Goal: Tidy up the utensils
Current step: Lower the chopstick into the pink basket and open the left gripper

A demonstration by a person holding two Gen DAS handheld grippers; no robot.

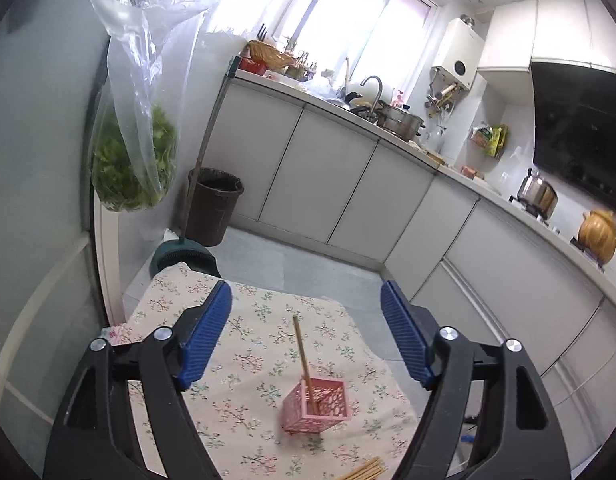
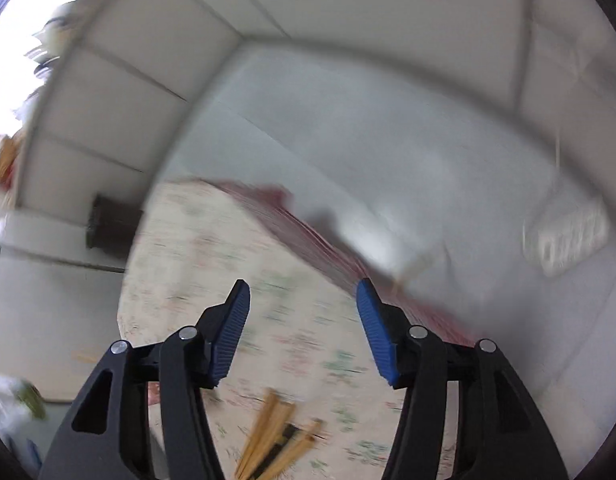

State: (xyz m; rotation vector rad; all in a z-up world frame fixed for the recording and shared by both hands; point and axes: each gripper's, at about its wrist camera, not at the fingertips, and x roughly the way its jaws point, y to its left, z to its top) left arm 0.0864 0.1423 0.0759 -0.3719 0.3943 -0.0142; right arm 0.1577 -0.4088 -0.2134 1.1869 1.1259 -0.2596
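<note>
A single wooden chopstick [image 1: 301, 354] stands tilted in a small pink lattice plastic basket [image 1: 317, 408] on the floral tablecloth [image 1: 248, 380]. Both the left gripper [image 1: 306, 332] and right gripper [image 2: 303, 328] are spread empty. Loose wooden chopsticks [image 2: 272, 436] are best gripped one at a time, mid-length.

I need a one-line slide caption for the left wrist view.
Open left gripper above a pink perforated plastic basket holding one wooden chopstick on a floral tablecloth.

Left gripper [image 1: 306, 312] and right gripper [image 2: 303, 312], jaws apart, empty.
</note>
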